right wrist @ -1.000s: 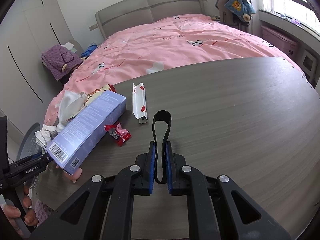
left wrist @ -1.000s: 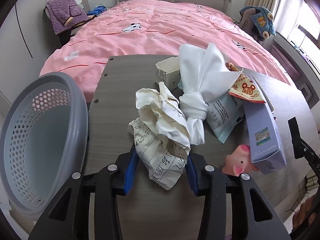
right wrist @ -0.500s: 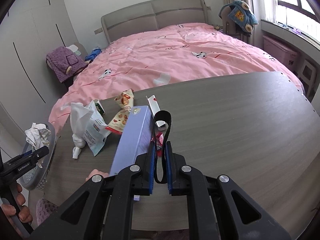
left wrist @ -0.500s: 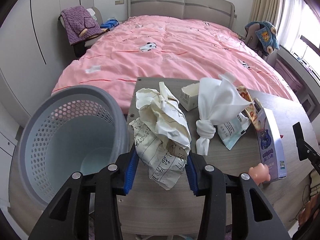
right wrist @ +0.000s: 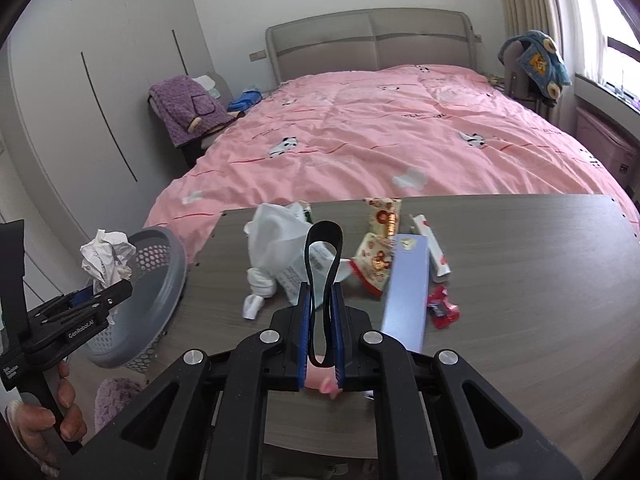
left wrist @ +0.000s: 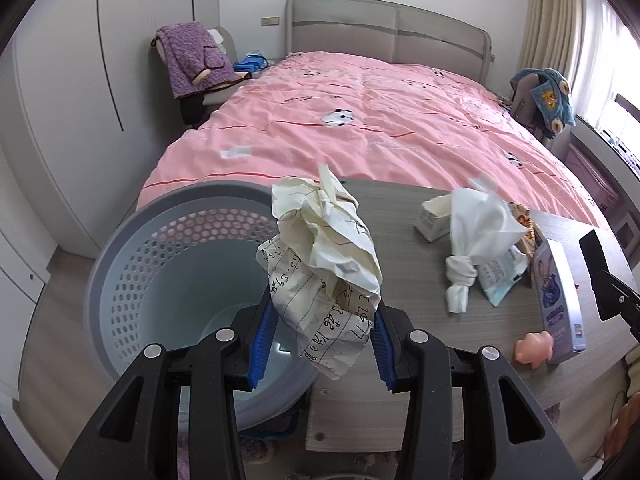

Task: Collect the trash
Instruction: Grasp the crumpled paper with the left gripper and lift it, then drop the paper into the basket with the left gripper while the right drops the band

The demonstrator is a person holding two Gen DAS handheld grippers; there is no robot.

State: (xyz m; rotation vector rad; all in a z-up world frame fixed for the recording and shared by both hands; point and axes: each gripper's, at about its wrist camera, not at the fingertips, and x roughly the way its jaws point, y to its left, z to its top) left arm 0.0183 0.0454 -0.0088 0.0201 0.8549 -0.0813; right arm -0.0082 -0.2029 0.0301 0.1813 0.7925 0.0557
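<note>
Crumpled paper [left wrist: 324,276] sits clamped in our left claw [left wrist: 322,332], over the grey basket [left wrist: 120,280] at nine o'clock beside the worktop [left wrist: 400,240]. Our right claw [right wrist: 322,336] pinches a black band [right wrist: 324,272]; wrappers lie at twelve o'clock.

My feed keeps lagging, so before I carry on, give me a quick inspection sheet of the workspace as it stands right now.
Surface: grey wood-grain table, trash clustered at its left end.
Job's things: crumpled paper held over the grey basket; knotted white bag, snack wrappers, blue box, red candy wrapper on the table.
Clutter: pink pig toy beside the blue box.
Grippers: left hand-held gripper shut on the crumpled paper; right hand-held gripper shut on a black band.
Cables: nothing seen.
Surroundings: pink bed, purple garment on a chair.
</note>
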